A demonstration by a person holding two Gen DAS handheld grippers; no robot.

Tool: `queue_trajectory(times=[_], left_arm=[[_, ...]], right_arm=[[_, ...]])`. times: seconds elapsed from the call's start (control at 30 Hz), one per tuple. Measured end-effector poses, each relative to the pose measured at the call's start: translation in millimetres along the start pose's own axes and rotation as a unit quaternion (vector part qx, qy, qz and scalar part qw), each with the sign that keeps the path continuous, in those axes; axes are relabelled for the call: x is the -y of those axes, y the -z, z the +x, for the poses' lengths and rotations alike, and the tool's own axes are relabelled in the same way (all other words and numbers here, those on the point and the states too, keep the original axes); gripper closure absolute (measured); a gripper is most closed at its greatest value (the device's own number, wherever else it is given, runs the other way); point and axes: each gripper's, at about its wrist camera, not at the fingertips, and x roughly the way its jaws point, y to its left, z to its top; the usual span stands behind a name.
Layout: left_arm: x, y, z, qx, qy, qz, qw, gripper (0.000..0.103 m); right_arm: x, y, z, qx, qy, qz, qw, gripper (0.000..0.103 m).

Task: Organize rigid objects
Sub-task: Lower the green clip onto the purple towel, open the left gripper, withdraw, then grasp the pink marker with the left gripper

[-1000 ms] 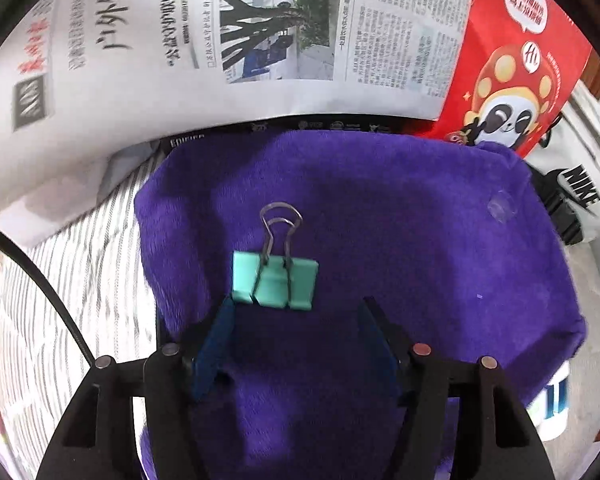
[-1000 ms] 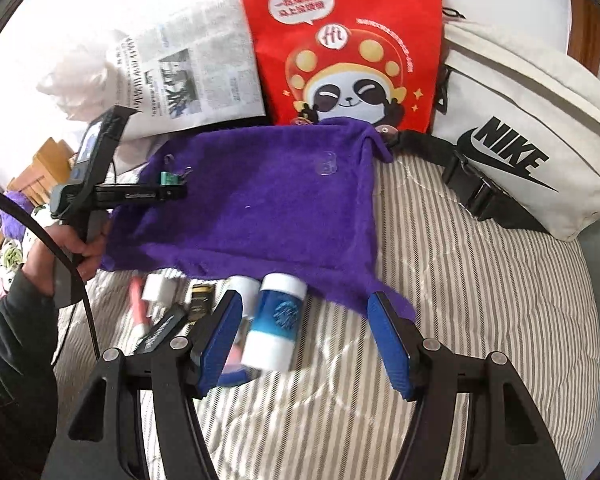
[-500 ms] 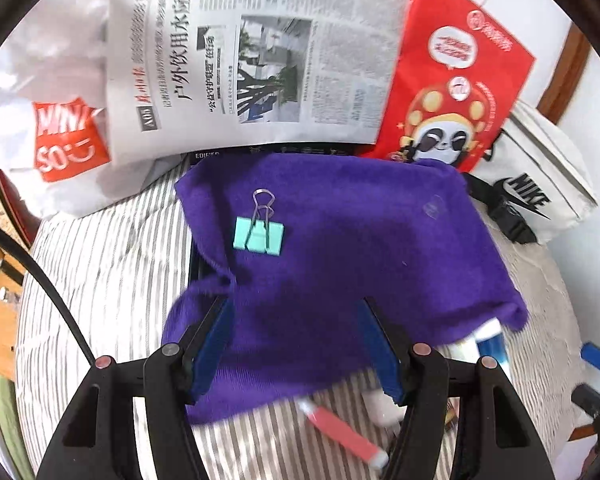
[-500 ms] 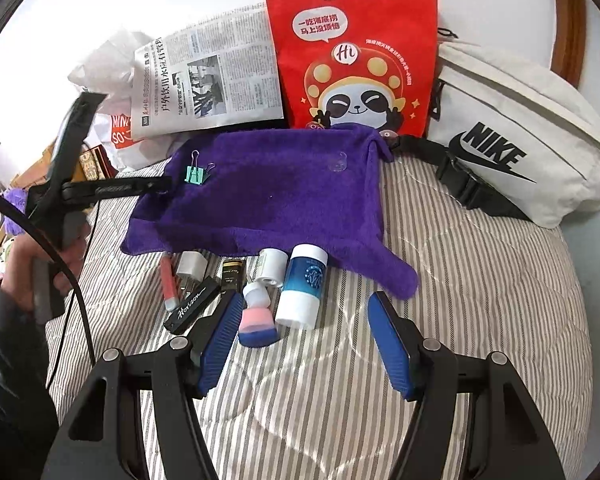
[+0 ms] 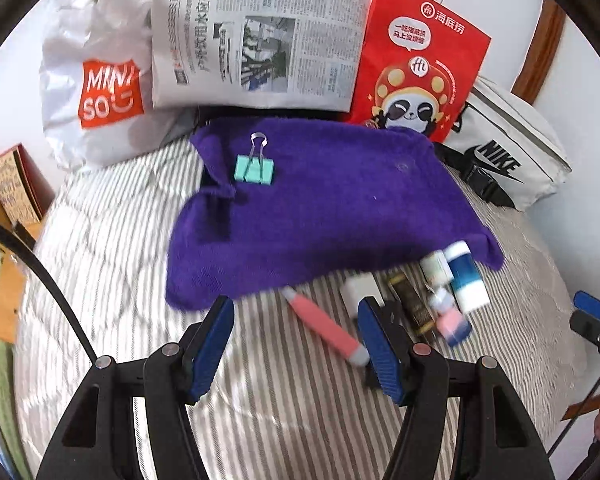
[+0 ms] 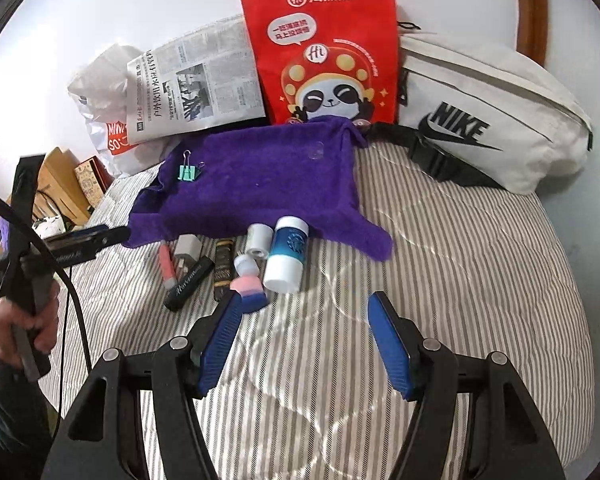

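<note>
Where the purple towel (image 6: 256, 184) lies spread over the striped quilt (image 6: 460, 264), we take it as our landmark. On its far left corner sits the mint-green binder clip (image 6: 188, 173), its wire loops pointing away from us. Along the towel's near edge runs a row of small rigid things. Leftmost is the pink pen (image 6: 166, 262), a slim tube lying lengthwise toward us. Next come a white charger block (image 6: 188, 249), a black tube (image 6: 189, 284) slanting toward the near left, and a dark gold-printed stick (image 6: 223, 268). Then a small pink-and-blue bottle (image 6: 249, 286) with its white cap toward the towel, a short white cylinder (image 6: 259, 240), and the glossy blue-and-white bottle (image 6: 286, 254) on its side, long axis toward us. Our left gripper (image 5: 294, 334) hangs with jaws apart and empty over the towel's near edge; our right gripper (image 6: 306, 334) is likewise spread and empty, nearer than the row.
</note>
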Motion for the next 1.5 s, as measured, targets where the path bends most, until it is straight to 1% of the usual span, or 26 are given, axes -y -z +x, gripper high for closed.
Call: queue_trajectory(times=[0.07,0.17,0.3,0.4,0.43,0.47,0.53,0.63,0.67,0.83,0.93,1.03,1.1,1.17,1.3,1.33,1.43,1.5], left_arm=[[0.5,5.8,3.0,-0.005,0.004,-0.005,1.0000,0.041],[2.5,11.4,16.0,-0.022,-0.002,-0.016,0.9996,0.041],[6.6,13.8,41.9,-0.048,-0.007,-0.031,0.9984,0.041],[13.9,13.7,61.3,-0.064,-0.014,-0.027,0.9975,0.041],[17.7,13.4,68.8,-0.069,-0.024,-0.023,0.9971,0.041],[21.6,12.6,70.4,-0.063,-0.037,-0.014,0.9973,0.040],[28.0,12.5,73.5,-0.064,-0.053,0.000,0.9966,0.041],[31.5,17.0,71.5,-0.063,-0.068,0.022,0.9954,0.040],[30.2,20.4,68.9,-0.063,-0.074,0.028,0.9949,0.038],[11.3,31.5,55.6,-0.064,-0.081,0.016,0.9945,0.038],[3.4,34.4,52.5,-0.060,-0.076,0.012,0.9952,0.039],[8.9,33.5,54.8,-0.053,-0.068,0.031,0.9958,0.041],[13.9,33.9,55.2,-0.048,-0.064,0.045,0.9958,0.046],[17.1,32.6,54.9,-0.039,-0.058,0.046,0.9964,0.063],[20.6,37.8,52.1,-0.016,-0.058,0.057,0.9966,0.075],[20.8,38.8,51.4,-0.013,-0.057,0.056,0.9967,0.081],[21.9,42.5,50.1,0.004,-0.057,0.055,0.9968,0.086],[24.4,44.9,50.4,0.018,-0.061,0.060,0.9962,0.086]], right_arm=[[5.1,5.1,-0.9,-0.002,0.001,0.002,1.000,0.038],[11.0,10.4,1.8,-0.010,0.002,0.007,1.000,0.038],[14.3,16.5,4.1,-0.016,0.004,0.007,1.000,0.038],[15.0,19.2,4.0,-0.016,-0.001,0.007,1.000,0.038],[15.1,19.8,4.5,-0.017,-0.003,0.007,1.000,0.038],[15.3,20.3,5.2,-0.018,-0.004,0.007,1.000,0.038],[15.6,21.2,7.5,-0.020,-0.005,0.007,1.000,0.038],[15.4,22.8,11.8,-0.025,-0.006,0.007,1.000,0.038],[15.0,23.4,13.3,-0.026,-0.007,0.007,1.000,0.038],[13.9,27.7,18.9,-0.031,-0.012,0.005,0.999,0.038],[12.6,29.8,24.7,-0.037,-0.014,0.004,0.999,0.038],[10.1,32.3,32.3,-0.045,-0.018,0.003,0.999,0.038],[8.6,34.1,35.9,-0.047,-0.020,0.001,0.999,0.038],[7.5,36.5,39.6,-0.050,-0.022,-0.001,0.998,0.038],[7.5,41.4,48.3,-0.051,-0.021,-0.005,0.998,0.038],[7.5,41.6,50.1,-0.049,-0.020,-0.007,0.999,0.038],[6.1,39.1,57.2,-0.043,-0.015,-0.015,0.999,0.038],[4.3,34.1,61.7,-0.041,-0.012,-0.021,0.999,0.038]])
